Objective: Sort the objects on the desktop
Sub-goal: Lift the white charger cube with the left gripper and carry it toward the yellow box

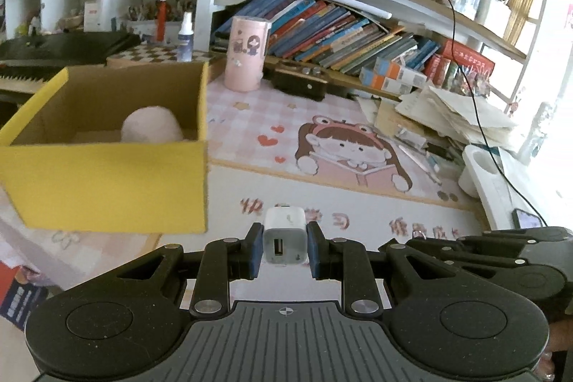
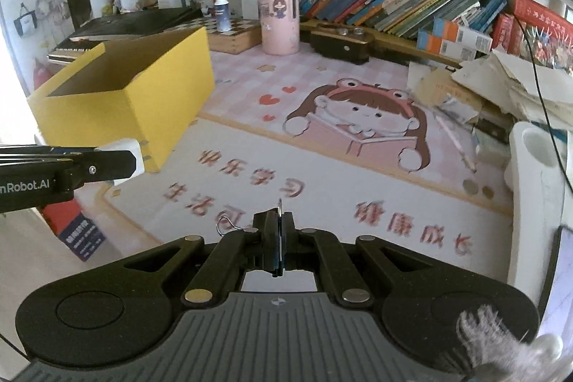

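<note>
My left gripper (image 1: 284, 240) is shut on a white USB charger (image 1: 285, 228), its port facing the camera, held above the cartoon desk mat (image 1: 358, 145). Just left of it stands a yellow cardboard box (image 1: 107, 181) with a pale pink rounded thing (image 1: 152, 124) inside. In the right wrist view my right gripper (image 2: 278, 224) is shut on a thin metal piece (image 2: 279, 208) with a wire ring (image 2: 225, 225) hanging at its left. There the left gripper (image 2: 134, 160) with the charger (image 2: 123, 145) sits beside the box (image 2: 161, 102). The right gripper's body shows at the left view's right edge.
A pink cylinder holder (image 1: 245, 54), a spray bottle (image 1: 185, 38) and a black case (image 1: 301, 83) stand at the back under shelves of leaning books (image 1: 340, 34). A loose paper pile (image 1: 454, 117), a white holder (image 1: 480, 167) and a phone (image 1: 526, 221) crowd the right side.
</note>
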